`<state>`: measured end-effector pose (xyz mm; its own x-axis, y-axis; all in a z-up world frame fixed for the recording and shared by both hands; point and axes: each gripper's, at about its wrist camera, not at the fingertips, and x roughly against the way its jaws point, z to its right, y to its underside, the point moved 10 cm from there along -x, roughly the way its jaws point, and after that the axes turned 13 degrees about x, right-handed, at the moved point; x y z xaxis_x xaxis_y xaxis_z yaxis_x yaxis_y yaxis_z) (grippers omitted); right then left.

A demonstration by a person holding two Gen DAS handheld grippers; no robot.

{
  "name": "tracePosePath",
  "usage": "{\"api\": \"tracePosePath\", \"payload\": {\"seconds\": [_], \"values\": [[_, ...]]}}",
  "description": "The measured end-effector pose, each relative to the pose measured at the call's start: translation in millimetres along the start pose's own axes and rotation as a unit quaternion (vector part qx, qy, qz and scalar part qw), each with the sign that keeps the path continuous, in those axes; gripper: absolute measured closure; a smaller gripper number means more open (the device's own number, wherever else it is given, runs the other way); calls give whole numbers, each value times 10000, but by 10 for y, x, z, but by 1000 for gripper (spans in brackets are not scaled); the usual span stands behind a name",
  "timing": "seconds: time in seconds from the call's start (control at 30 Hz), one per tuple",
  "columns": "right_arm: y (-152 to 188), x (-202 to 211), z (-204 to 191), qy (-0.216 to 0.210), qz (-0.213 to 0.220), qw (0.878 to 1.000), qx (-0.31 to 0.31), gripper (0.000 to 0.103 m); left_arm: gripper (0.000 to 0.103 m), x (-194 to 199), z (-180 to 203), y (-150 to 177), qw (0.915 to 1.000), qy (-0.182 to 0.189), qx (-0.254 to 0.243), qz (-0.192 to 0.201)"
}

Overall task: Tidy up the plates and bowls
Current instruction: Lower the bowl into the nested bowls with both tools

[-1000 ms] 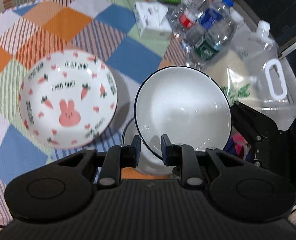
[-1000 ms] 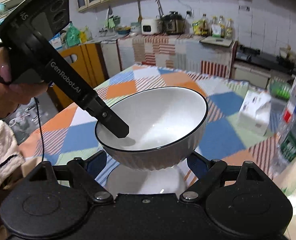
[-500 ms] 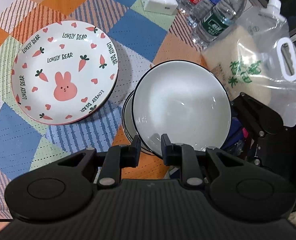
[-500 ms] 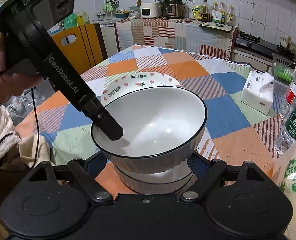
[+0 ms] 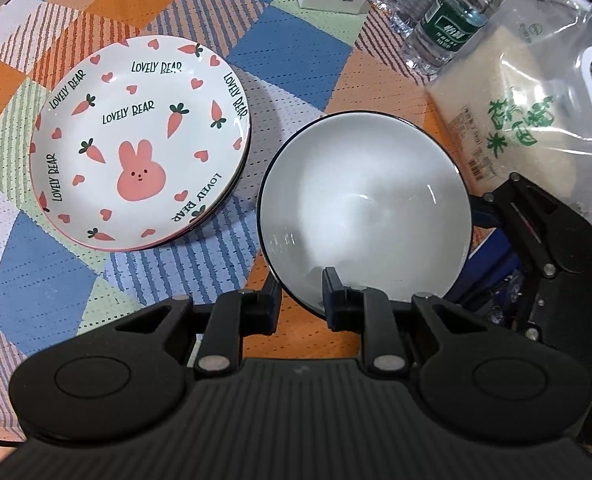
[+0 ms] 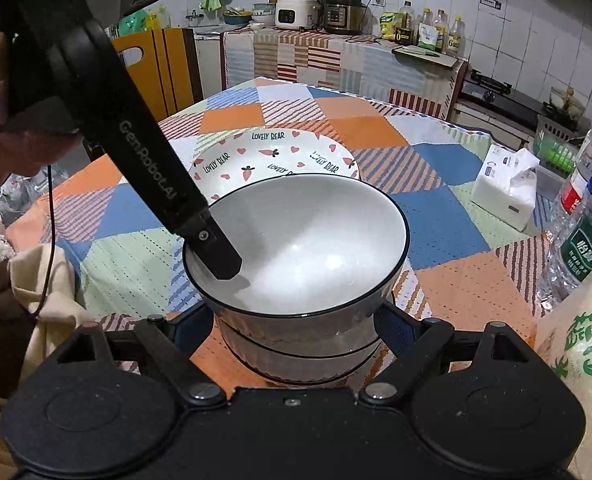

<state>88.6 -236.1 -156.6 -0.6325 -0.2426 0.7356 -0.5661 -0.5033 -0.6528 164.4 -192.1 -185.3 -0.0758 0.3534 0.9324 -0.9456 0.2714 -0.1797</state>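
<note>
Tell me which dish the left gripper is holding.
The top white bowl with the dark rim: the left gripper pinches its near edge. The other bowl sits beneath it, and the bunny plate lies untouched on the tablecloth.

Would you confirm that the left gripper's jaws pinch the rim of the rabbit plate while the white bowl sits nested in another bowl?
Not quite: the left gripper pinches the white bowl's rim, as the left wrist view shows. The rabbit plate lies untouched beside it. The nesting is right.
</note>
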Motion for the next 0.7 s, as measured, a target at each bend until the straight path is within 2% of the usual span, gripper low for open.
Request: {"api": "tracePosePath", "payload": {"seconds": [0.23, 0.4, 0.53, 0.7], "values": [[-6, -8, 29, 80, -98, 9999, -98, 12, 83, -93, -17, -56, 9999, -134, -33, -23], [-14, -19, 34, 167, -338, 9991, -167, 11, 83, -147, -8, -72, 9994, -302, -133, -68], [0, -36, 25, 291, -573, 9978, -151, 7, 83, -197, 7, -70, 9990, -375, -191, -149], [16, -11, 33, 295, -456, 9985, -100, 7, 83, -180, 0, -66, 9994, -288, -155, -78]]}}
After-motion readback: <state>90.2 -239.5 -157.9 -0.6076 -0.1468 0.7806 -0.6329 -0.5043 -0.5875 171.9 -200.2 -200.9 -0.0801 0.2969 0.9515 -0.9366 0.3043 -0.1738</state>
